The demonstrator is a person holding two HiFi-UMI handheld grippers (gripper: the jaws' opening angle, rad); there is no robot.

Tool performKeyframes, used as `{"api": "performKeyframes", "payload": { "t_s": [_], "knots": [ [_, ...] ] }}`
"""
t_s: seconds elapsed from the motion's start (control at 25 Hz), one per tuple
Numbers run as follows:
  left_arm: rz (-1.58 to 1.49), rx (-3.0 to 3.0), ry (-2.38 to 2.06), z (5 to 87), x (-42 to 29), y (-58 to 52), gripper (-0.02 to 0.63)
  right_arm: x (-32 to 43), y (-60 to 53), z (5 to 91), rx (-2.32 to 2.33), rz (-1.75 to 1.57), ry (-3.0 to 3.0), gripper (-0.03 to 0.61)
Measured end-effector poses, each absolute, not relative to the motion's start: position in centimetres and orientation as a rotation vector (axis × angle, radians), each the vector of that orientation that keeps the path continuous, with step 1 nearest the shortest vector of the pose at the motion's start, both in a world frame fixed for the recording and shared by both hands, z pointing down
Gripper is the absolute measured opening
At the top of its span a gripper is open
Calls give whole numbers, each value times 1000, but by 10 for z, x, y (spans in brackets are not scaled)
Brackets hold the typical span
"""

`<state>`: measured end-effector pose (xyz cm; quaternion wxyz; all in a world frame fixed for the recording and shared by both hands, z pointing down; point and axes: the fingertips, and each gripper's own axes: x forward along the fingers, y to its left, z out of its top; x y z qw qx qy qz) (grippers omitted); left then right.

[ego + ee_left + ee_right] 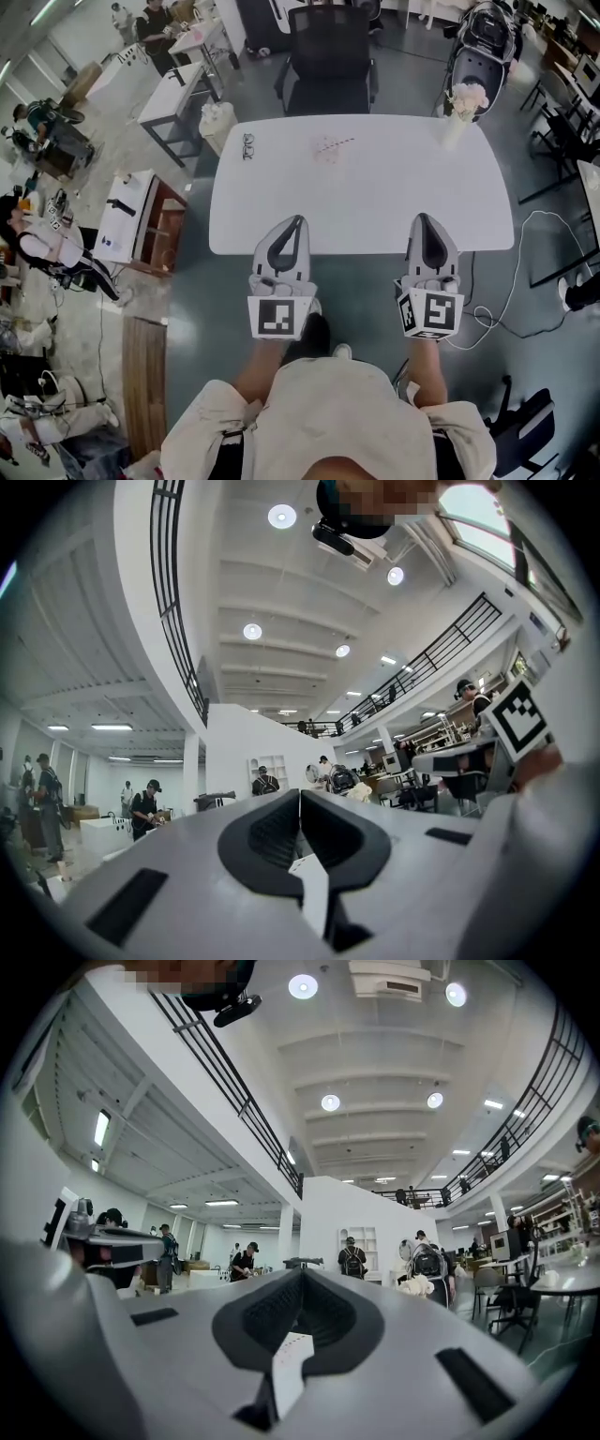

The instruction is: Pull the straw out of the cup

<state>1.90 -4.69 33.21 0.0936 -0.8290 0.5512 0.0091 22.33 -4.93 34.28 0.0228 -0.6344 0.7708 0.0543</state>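
In the head view a clear, pink-tinted cup (327, 149) stands on the white table (375, 202), near its far middle, and a thin straw (343, 142) sticks out of it toward the right. My left gripper (298, 219) and right gripper (420, 217) hover side by side over the table's near edge, well short of the cup. Both point forward and hold nothing. In the left gripper view the left gripper (300, 793) has its jaws closed tip to tip. The right gripper (302, 1274) looks the same in the right gripper view. Neither gripper view shows the cup.
A vase of pale flowers (465, 100) stands at the table's far right corner, and a small printed tag (248, 146) lies at the far left. A black office chair (328, 56) stands behind the table. Left of it is a low cabinet (141, 217), and cables (511, 291) trail on the floor to the right.
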Motion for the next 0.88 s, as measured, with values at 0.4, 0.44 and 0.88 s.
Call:
{"api": "performKeyframes", "payload": {
  "t_s": [0.4, 0.44, 0.88],
  "knots": [
    [83, -2488, 1589, 338, -25, -154, 6, 173, -149, 337, -2012, 200, 2386, 3],
    [92, -2494, 1593, 339, -32, -164, 6, 166, -159, 336, -2016, 204, 2388, 3],
    [120, -2550, 1581, 348, -76, -256, 6, 120, -244, 336, -2066, 208, 2388, 3]
  ]
}}
